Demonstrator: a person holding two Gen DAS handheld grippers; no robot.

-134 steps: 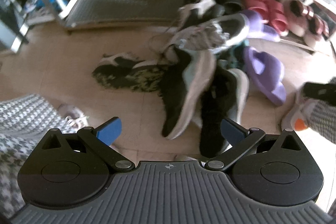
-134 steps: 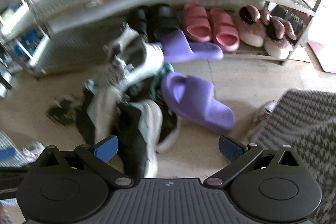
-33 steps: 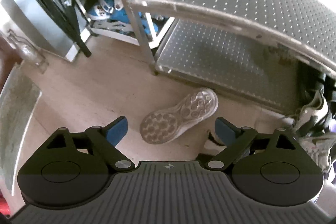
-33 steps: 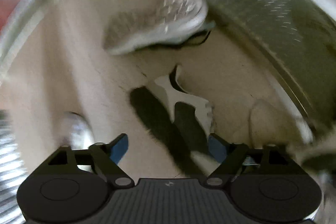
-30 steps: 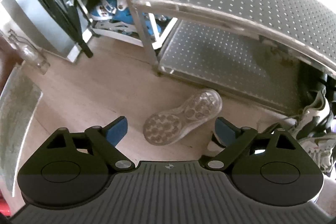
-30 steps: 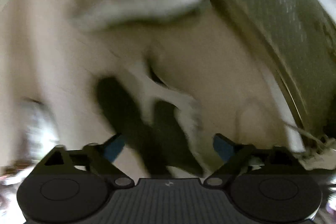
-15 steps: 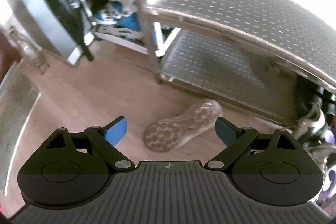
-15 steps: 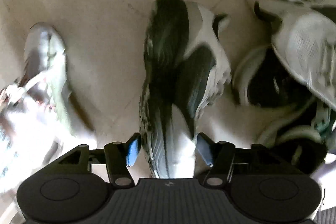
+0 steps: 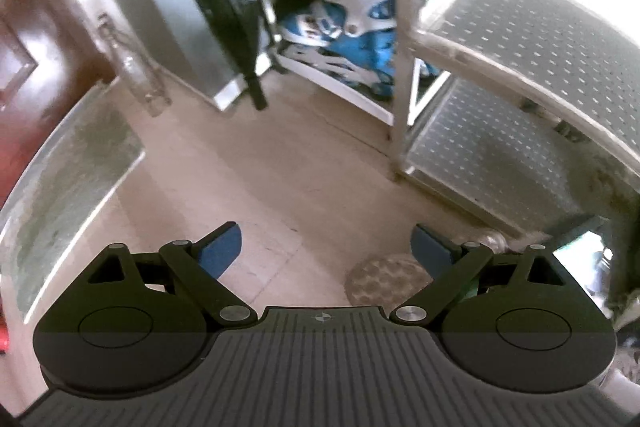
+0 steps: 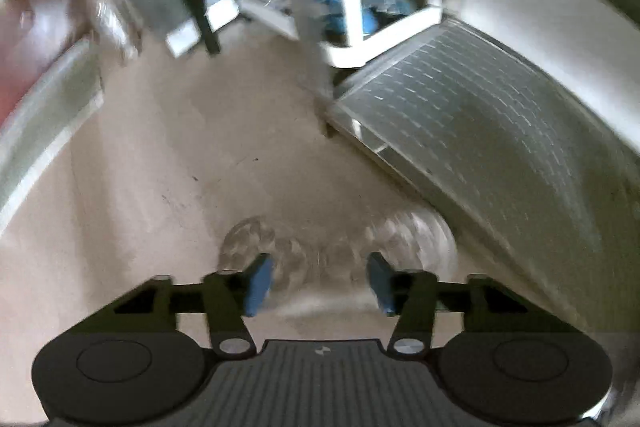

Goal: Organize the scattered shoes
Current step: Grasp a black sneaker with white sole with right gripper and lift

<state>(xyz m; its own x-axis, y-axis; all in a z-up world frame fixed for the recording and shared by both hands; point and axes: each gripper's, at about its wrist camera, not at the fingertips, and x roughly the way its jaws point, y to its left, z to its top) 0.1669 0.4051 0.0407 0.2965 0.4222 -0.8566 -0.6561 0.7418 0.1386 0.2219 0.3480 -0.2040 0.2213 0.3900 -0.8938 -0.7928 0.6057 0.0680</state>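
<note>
My left gripper [image 9: 326, 247] hangs released over the floor beside the metal shoe rack [image 9: 520, 131], an upturned shoe sole [image 9: 384, 279] just below its right finger. My right gripper [image 10: 318, 281] is closing over the blurred pale sole [image 10: 340, 243], near the rack's lower shelf [image 10: 460, 131]; contact unclear.

Upturned shoe [image 9: 384, 277] on floor [image 9: 256, 187], before shelf rack [image 9: 516, 163]; bottle [image 9: 136, 71] far left.
</note>
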